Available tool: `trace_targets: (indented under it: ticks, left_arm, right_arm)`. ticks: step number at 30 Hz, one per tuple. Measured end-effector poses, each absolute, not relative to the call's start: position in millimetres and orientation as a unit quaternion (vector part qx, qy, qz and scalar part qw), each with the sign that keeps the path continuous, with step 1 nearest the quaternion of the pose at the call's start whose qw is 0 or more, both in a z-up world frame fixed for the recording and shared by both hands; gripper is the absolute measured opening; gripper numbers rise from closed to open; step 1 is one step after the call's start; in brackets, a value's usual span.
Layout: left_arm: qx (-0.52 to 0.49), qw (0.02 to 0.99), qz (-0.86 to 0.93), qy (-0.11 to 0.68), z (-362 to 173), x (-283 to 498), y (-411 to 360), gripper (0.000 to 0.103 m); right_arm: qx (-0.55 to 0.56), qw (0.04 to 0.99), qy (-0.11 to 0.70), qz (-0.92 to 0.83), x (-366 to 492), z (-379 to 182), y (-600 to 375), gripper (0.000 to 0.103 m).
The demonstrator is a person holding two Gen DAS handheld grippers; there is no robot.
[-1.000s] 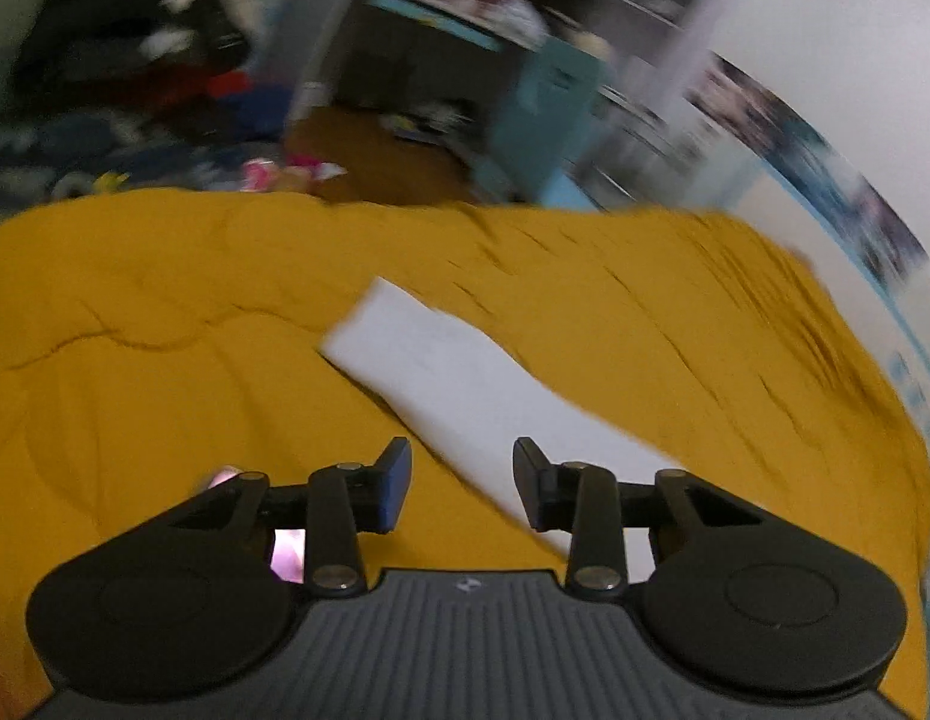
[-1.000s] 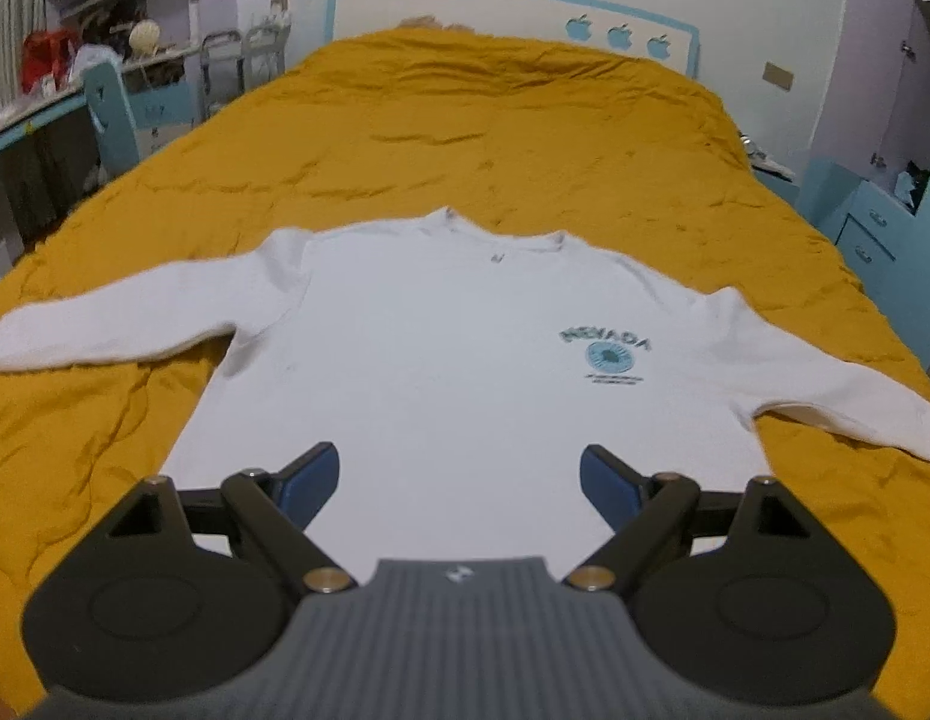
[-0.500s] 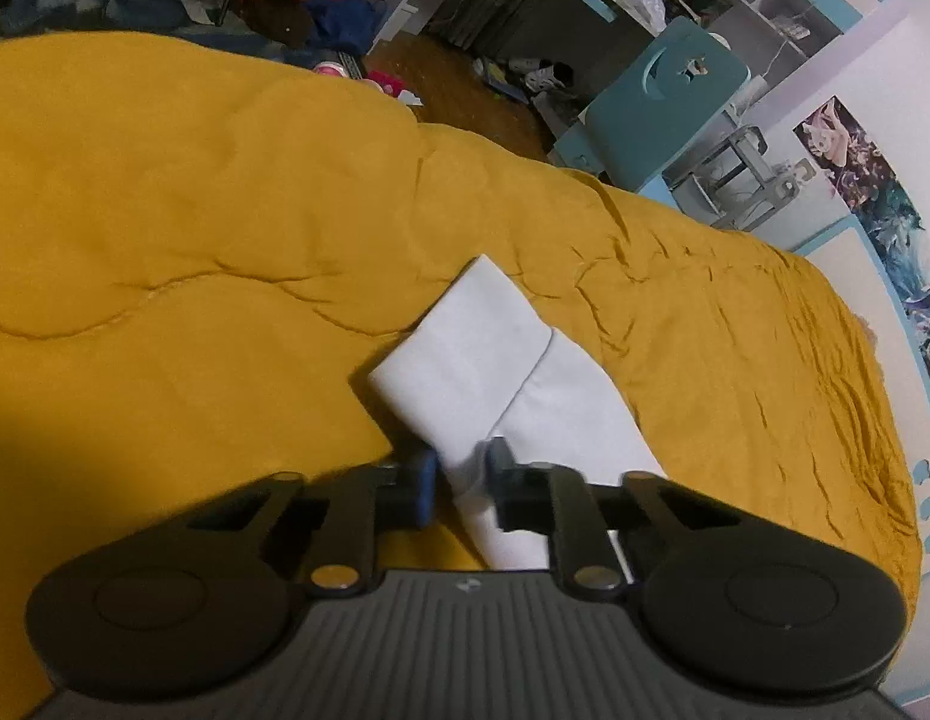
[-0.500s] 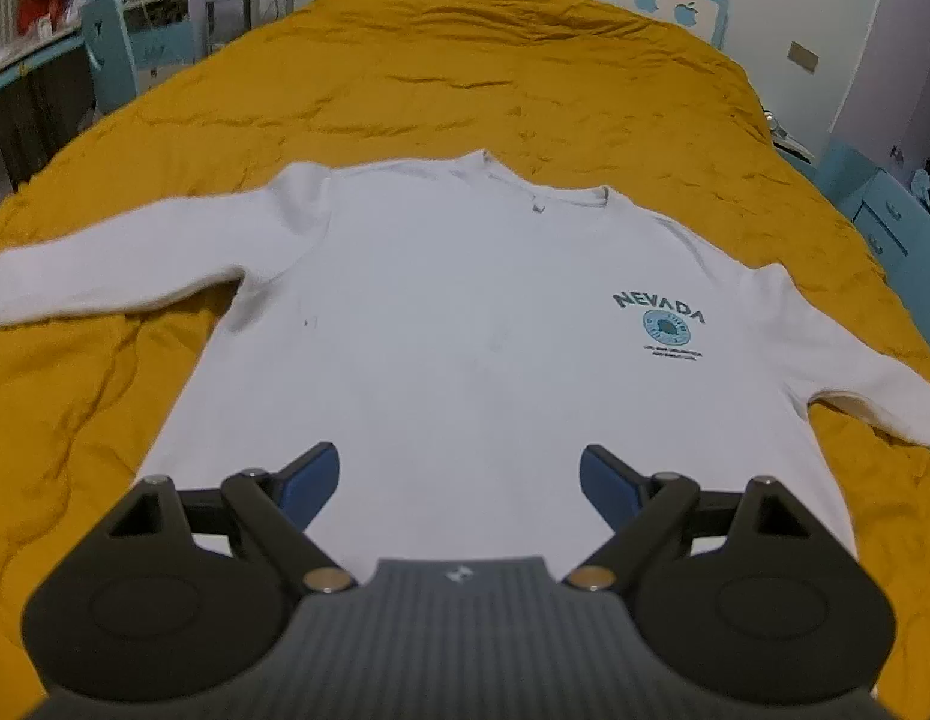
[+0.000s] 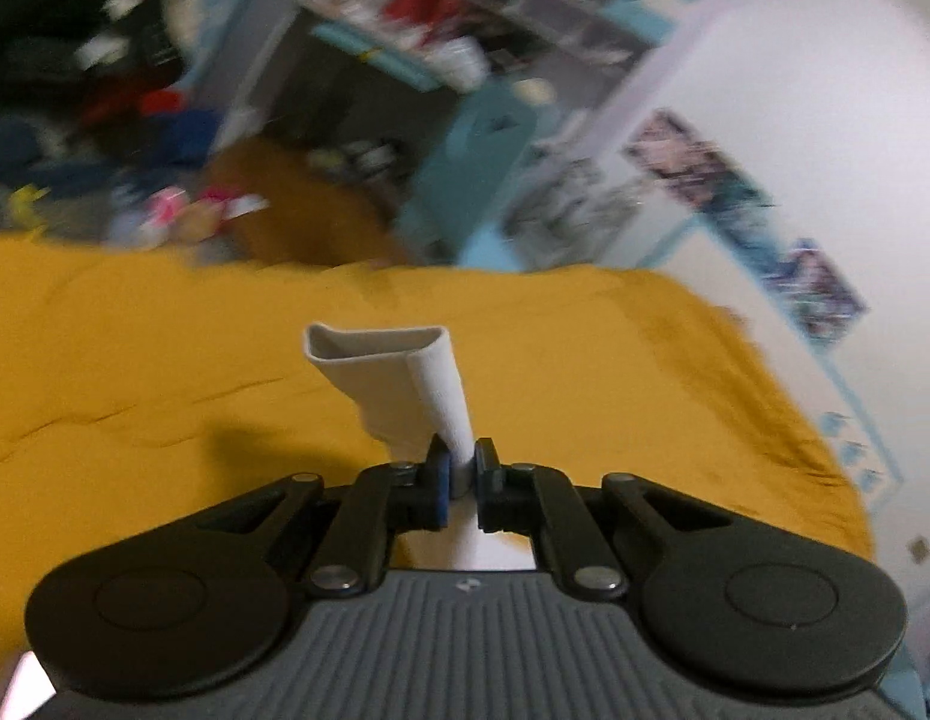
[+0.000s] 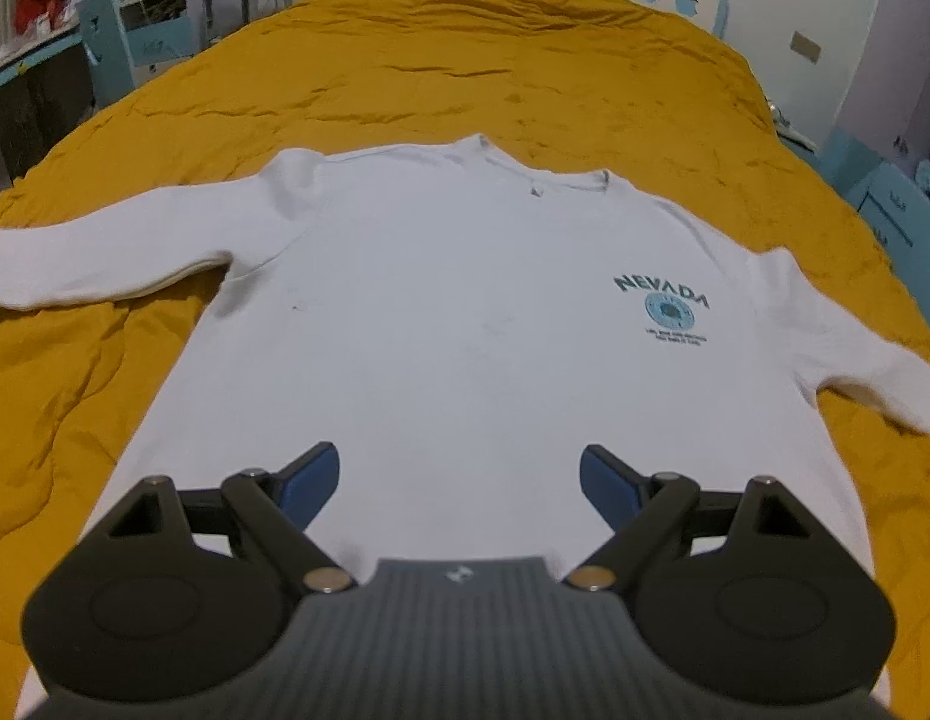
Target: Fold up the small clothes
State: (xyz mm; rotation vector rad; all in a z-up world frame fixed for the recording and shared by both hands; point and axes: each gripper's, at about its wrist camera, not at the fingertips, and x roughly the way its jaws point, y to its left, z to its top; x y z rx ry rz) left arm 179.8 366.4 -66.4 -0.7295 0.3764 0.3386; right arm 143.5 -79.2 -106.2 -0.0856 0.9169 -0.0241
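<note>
A white sweatshirt (image 6: 453,312) with a teal "NEVADA" print (image 6: 666,309) lies on a mustard-yellow bedspread (image 6: 465,72) (its cuff (image 5: 399,384) white too); the grippers' pads (image 6: 312,480) are blue.

Your left gripper (image 5: 462,483) is matt black plastic with bright metal pivot pins, and its blue pads pinch the white sleeve (image 5: 405,384), a soft, smooth knit cloth. Your right gripper (image 6: 459,480) has the same matt black plastic, blue pads and a ribbed grey body. Beyond it lies the white shirt (image 6: 465,324), matt cotton-like cloth with a flat teal print (image 6: 666,309). Under the shirt, the mustard bedcover (image 6: 465,66) is quilted, wrinkled, dull fabric.
</note>
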Motion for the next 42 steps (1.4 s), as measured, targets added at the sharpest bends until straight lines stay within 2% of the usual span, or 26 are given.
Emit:
trace_targets:
  ticks: [6, 12, 16, 20, 21, 24, 25, 27, 30, 31, 32, 36, 40, 42]
  left_arm:
    - [-0.303, 0.941, 0.041, 0.145, 10, 215, 259, 0.008]
    - [-0.280, 0.943, -0.091, 0.156, 39, 254, 121, 0.008]
    - [-0.267, 0.934, -0.159, 0.179, 27, 273, 29, 0.008]
    - [-0.257, 0.919, -0.206, 0.218, -9, 290, -50, 0.008]
    - [-0.249, 0.915, -0.215, 0.233, -21, 295, -67, 0.010]
    - [-0.214, 0.894, -0.243, 0.310, -57, 299, -116, 0.031]
    - [-0.201, 0.886, -0.250, 0.334, -67, 297, -127, 0.032]
    - [-0.177, 0.886, -0.259, 0.342, -73, 298, -126, 0.033]
    - [-0.148, 0.907, -0.239, 0.313, -73, 277, -91, 0.049]
    - [-0.148, 0.914, -0.222, 0.306, -71, 273, -78, 0.059]
    - [-0.155, 0.920, -0.196, 0.301, -73, 267, -55, 0.063]
    - [-0.203, 0.920, -0.089, 0.324, -105, 250, 38, 0.064]
    - [-0.296, 0.887, -0.014, 0.354, -144, 241, 114, 0.063]
    - [-0.322, 0.876, -0.002, 0.359, -154, 239, 136, 0.063]
  right_arm:
    - [-0.018, 0.897, 0.442, -0.015, 132, -104, -115, 0.083]
    - [0.013, 0.897, 0.442, -0.028, 119, -101, -161, 0.083]
    - [0.033, 0.895, 0.442, -0.046, 112, -102, -195, 0.083]
    - [0.041, 0.890, 0.448, -0.068, 104, -107, -228, 0.083]
    - [0.045, 0.888, 0.451, -0.077, 102, -108, -237, 0.083]
    - [0.053, 0.883, 0.456, -0.098, 98, -113, -260, 0.083]
    - [0.056, 0.882, 0.456, -0.105, 97, -115, -268, 0.083]
    - [0.063, 0.881, 0.454, -0.116, 100, -116, -282, 0.083]
    - [0.103, 0.886, 0.437, -0.116, 109, -114, -306, 0.083]
    - [0.134, 0.889, 0.425, -0.107, 114, -114, -315, 0.083]
    - [0.166, 0.889, 0.415, -0.100, 120, -114, -325, 0.083]
    - [0.284, 0.878, 0.378, -0.073, 165, -124, -358, 0.081]
    - [0.348, 0.871, 0.342, -0.054, 223, -140, -376, 0.078]
    - [0.394, 0.852, 0.344, -0.036, 253, -155, -383, 0.072]
